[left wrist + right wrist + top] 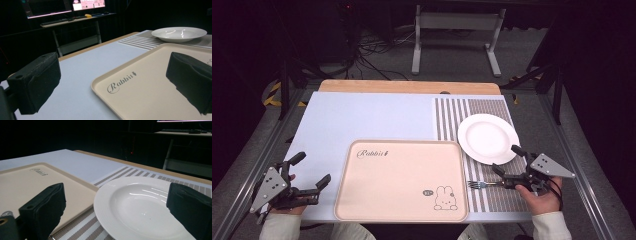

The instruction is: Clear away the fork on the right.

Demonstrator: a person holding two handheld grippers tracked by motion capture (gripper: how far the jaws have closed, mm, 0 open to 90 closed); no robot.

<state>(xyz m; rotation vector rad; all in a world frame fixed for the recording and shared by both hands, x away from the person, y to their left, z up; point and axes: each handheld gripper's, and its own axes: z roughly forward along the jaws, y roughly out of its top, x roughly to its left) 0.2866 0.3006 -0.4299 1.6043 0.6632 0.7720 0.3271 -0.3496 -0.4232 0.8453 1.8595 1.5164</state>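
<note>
- The white plate (488,138) sits on the striped mat (492,195), just beyond the tray's (362,200) far right corner; its rim lies close to that tray edge.
- The right gripper (507,165) hovers at the plate's near edge, jaws spread wide and released, the plate showing between them in the right gripper view.
- A fork (484,184) lies on the mat just right of the tray.
- The left gripper (312,172) stands released at the tray's left side over the worktop (362,120).
</note>
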